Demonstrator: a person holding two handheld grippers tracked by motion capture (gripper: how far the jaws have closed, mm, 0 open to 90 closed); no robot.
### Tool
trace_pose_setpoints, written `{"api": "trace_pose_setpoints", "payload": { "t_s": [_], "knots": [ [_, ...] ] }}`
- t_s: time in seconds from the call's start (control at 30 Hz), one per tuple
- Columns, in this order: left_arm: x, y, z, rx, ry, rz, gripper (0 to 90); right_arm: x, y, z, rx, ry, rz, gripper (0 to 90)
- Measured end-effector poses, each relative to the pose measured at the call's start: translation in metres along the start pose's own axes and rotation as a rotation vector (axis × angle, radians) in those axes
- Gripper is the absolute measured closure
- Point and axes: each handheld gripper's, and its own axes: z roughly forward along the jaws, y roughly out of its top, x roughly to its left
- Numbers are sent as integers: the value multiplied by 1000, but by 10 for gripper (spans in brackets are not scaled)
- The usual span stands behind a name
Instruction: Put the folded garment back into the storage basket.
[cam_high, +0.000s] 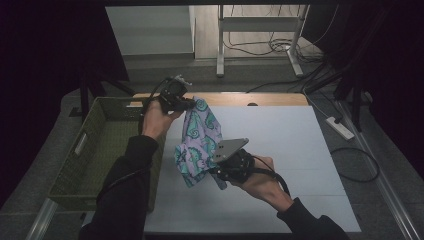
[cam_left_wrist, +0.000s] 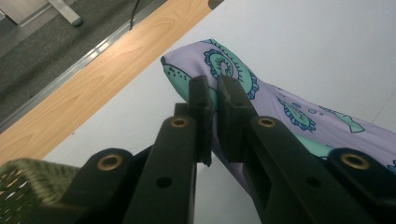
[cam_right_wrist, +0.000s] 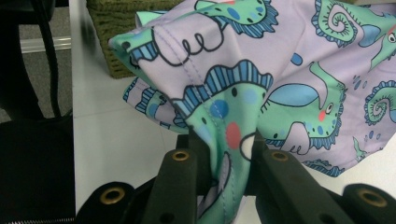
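A lilac cloth (cam_high: 197, 140) printed with green and blue dinosaurs hangs in the air between my two grippers, above the white table top (cam_high: 280, 150). My left gripper (cam_high: 189, 103) is shut on its upper end, near the table's far left. In the left gripper view the jaws pinch the cloth (cam_left_wrist: 285, 112) at its edge, left gripper (cam_left_wrist: 215, 93). My right gripper (cam_high: 216, 170) is shut on the lower end, closer to me. In the right gripper view the cloth (cam_right_wrist: 261, 70) bunches between the jaws, right gripper (cam_right_wrist: 226, 142).
A green woven basket (cam_high: 100, 145) stands at the left edge of the table, right beside my left forearm. A strip of bare wood (cam_high: 260, 98) runs along the table's far edge. Cables and a power strip (cam_high: 341, 127) lie on the floor to the right.
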Motion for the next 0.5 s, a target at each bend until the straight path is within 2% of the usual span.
{"api": "trace_pose_setpoints", "payload": {
  "t_s": [0.5],
  "knots": [
    [20, -16, -26, -27, 32, -17, 848, 6, 30, 16, -23, 24, -44, 799]
  ]
}}
